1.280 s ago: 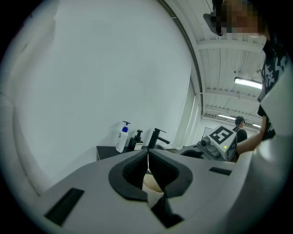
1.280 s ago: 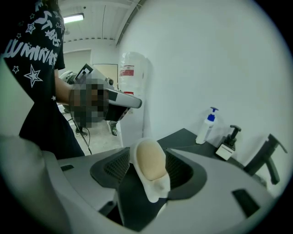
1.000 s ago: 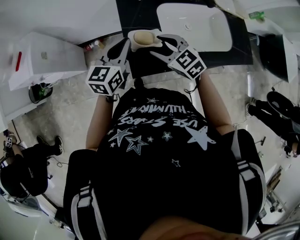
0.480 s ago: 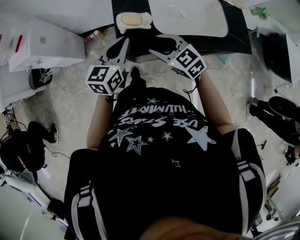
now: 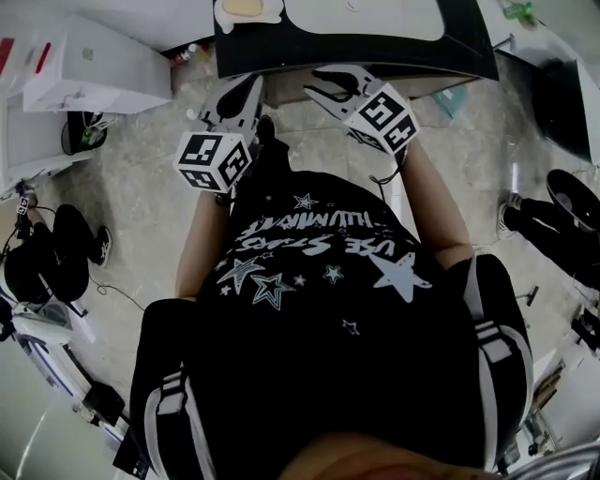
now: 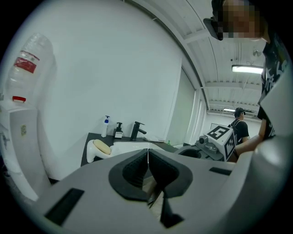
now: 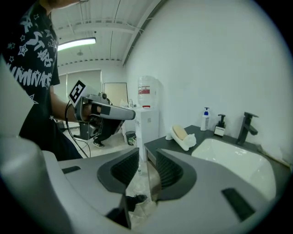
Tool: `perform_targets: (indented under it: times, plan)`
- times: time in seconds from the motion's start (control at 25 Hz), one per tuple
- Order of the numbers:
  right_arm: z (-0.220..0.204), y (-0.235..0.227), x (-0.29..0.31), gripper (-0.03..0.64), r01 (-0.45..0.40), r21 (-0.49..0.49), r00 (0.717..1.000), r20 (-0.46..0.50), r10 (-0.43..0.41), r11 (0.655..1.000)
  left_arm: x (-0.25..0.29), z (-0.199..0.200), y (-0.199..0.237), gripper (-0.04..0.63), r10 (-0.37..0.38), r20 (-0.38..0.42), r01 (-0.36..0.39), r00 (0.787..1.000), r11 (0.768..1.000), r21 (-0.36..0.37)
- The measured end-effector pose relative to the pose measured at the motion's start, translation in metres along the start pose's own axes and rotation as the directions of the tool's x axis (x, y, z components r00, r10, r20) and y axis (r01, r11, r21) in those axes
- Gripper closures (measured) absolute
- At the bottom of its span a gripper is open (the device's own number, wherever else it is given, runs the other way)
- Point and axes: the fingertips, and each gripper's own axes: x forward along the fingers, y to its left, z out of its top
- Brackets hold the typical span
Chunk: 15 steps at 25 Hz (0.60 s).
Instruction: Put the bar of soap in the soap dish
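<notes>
Dark counter [image 5: 375,52] along top edge of head view, bar of soap [image 5: 241,5] resting in soap dish [image 5: 274,11] at upper left.
Left gripper view: left gripper [image 6: 148,157] pinched together, empty. Right gripper view: right gripper [image 7: 147,167] narrow, just closing down, nothing between. Looks finished; best to draw both clear without nudging soap dish.

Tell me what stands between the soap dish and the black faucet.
Two bottles, seen in the right gripper view: a white pump bottle and a small dark dispenser stand on the counter between the soap dish and the faucet.
</notes>
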Motion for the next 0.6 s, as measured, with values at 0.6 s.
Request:
perform_targets:
  times: [0.6]
  plan:
    - [-0.008, 0.051, -0.079, 0.589, -0.023, 0.091, 0.984, 0.179, 0.007, 0.996, -0.054, -0.012, -0.094, 0.583, 0.058, 0.035, -0.059, 0.998, 0.998, 0.012]
